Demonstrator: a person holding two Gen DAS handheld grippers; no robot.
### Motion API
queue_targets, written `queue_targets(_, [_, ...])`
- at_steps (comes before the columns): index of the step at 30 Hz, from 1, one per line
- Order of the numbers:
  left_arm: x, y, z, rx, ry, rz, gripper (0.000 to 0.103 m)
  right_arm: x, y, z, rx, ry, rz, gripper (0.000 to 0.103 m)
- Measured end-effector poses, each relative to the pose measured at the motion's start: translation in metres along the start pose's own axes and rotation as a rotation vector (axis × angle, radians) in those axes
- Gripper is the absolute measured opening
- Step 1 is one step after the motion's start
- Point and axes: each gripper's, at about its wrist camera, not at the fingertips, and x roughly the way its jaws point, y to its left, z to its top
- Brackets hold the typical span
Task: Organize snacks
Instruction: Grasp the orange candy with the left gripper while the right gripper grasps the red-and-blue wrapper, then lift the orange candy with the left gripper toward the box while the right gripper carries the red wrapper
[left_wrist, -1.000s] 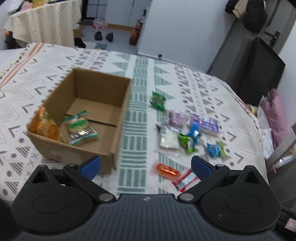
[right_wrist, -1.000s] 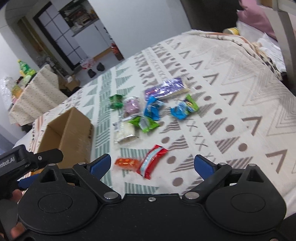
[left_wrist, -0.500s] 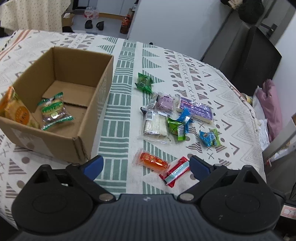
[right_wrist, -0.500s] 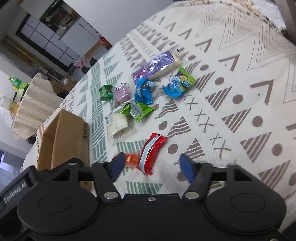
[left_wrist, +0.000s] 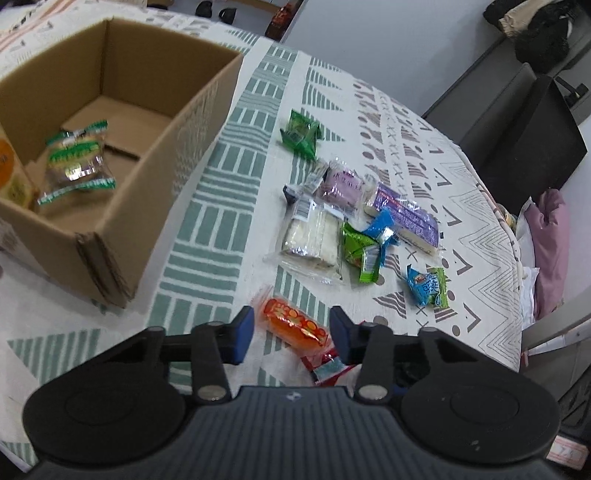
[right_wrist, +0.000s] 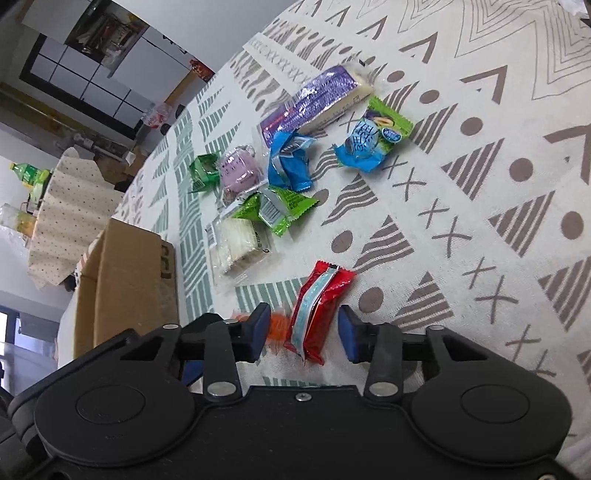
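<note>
An orange snack packet (left_wrist: 295, 326) lies on the patterned tablecloth, between the fingers of my left gripper (left_wrist: 291, 334). The jaws are narrowed around it but open. In the right wrist view a red packet (right_wrist: 317, 310) lies between the fingers of my right gripper (right_wrist: 303, 332), which is open with a gap on both sides. The same red packet (left_wrist: 328, 365) shows just under my left gripper. A cardboard box (left_wrist: 147, 147) at the left holds a green-and-white packet (left_wrist: 75, 162) and an orange one at its near wall.
Several loose snacks lie beyond the grippers: white wafers (left_wrist: 314, 236), a lime packet (left_wrist: 360, 251), a purple bar (left_wrist: 402, 218), a green packet (left_wrist: 301, 134) and a blue-green one (left_wrist: 426, 286). The table edge curves round on the right. A second cloth-covered table (right_wrist: 70, 221) stands behind.
Both grippers have dropped low over the table and moved forward. Their jaws have narrowed from wide open, the left around the orange packet, the right around the red one.
</note>
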Motion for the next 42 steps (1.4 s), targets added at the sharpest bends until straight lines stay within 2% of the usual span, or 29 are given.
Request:
queue_targets(5, [0.008, 0.003, -0.004, -0.05, 0.038, -0.008, 0.042, 0.009, 0.0, 0.003, -0.004, 0.008, -0.017, 0.021])
queue_targets(7, [0.014, 0.003, -0.004, -0.063, 0.054, -0.008, 0.042, 0.01, -0.001, 0.003, -0.008, 0.003, -0.023, 0.019])
queue_targets(14, [0.035, -0.003, 0.005, -0.061, 0.064, 0.001, 0.045, 0.004, 0.003, 0.006, -0.062, -0.069, -0.085, 0.018])
queue_targets(22, [0.045, -0.017, 0.006, 0.001, 0.029, 0.054, 0.043, 0.007, -0.002, 0.011, -0.039, -0.069, -0.084, 0.022])
queue_targets(28, [0.045, -0.017, 0.003, 0.048, 0.026, 0.103, 0.026, 0.008, 0.003, 0.011, -0.072, -0.061, -0.092, 0.026])
queue_targets(34, [0.043, -0.017, 0.005, 0.077, 0.041, 0.106, 0.019, 0.009, 0.009, 0.01, -0.109, -0.04, -0.104, 0.028])
queue_targets(38, [0.037, -0.015, 0.005, 0.095, 0.037, 0.103, 0.018, 0.01, 0.013, 0.008, -0.148, -0.03, -0.108, 0.028])
queue_targets(40, [0.033, -0.013, 0.003, 0.104, 0.043, 0.111, 0.018, 0.013, 0.016, 0.006, -0.183, -0.024, -0.107, 0.022])
queue_targets(42, [0.029, -0.012, 0.003, 0.118, 0.049, 0.121, 0.018, 0.012, 0.017, 0.005, -0.182, -0.023, -0.094, 0.021])
